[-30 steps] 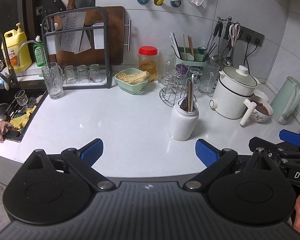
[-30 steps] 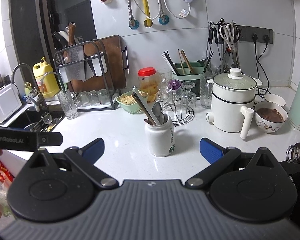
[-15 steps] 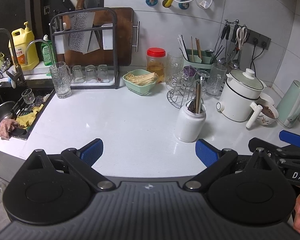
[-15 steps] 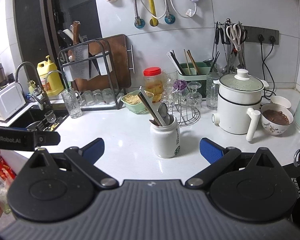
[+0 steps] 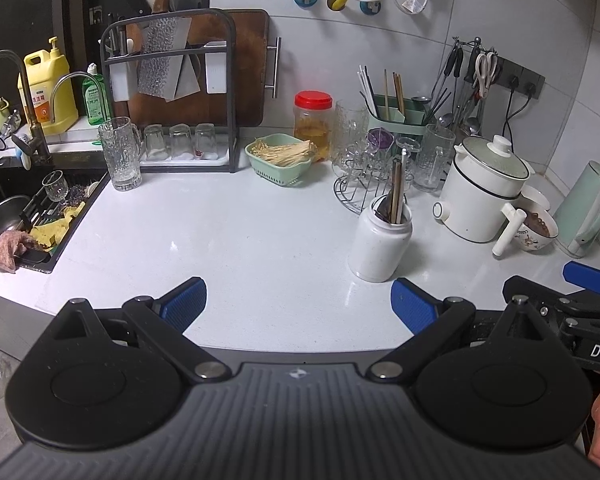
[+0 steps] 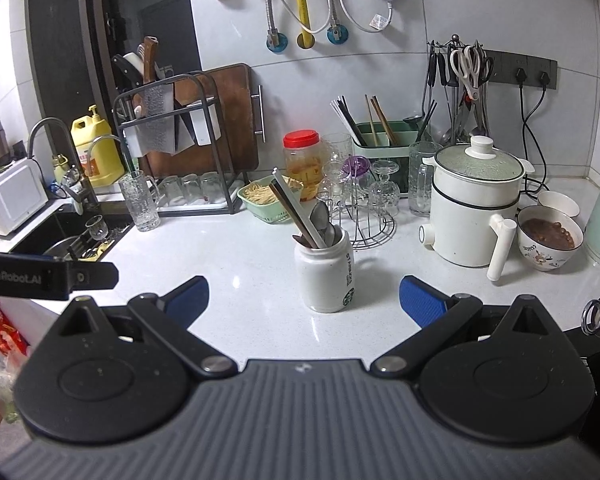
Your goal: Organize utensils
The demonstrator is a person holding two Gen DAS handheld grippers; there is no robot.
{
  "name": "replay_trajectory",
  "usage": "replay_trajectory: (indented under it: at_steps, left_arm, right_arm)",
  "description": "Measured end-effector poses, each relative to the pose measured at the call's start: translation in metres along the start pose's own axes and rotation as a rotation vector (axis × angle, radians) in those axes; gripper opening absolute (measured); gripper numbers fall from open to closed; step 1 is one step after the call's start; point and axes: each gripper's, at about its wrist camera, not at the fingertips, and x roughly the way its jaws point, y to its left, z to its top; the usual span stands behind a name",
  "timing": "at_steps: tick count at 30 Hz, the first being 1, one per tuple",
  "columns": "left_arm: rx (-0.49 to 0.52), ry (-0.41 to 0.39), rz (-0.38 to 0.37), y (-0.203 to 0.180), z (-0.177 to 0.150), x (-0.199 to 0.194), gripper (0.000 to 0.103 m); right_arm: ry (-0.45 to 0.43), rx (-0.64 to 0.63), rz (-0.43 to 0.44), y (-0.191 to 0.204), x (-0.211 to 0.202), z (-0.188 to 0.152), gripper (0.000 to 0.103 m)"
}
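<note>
Right wrist: jar (image 6: 327, 276) ahead between spread fingers (image 6: 422, 306).

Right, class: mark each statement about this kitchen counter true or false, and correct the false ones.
1. The white ceramic jar holds spoons and chopsticks. True.
2. The left claw grips a spoon. False: it is open and empty.
3. The red-lidded plastic jar lies on its side. False: it stands upright.
4. The right claw is open. True.
5. The white electric pot has its lid on. True.
</note>
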Motion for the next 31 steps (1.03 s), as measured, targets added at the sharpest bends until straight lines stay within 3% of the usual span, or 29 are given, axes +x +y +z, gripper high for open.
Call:
replay_trajectory:
  at_steps: [31]
  left_arm:
    - [-0.003, 0.004, -0.009, 0.0003, -0.0040, -0.0020, 0.100]
  right_arm:
    - [-0.005, 0.014, -0.014, -0.0050, -0.0044, -0.0048, 0.103]
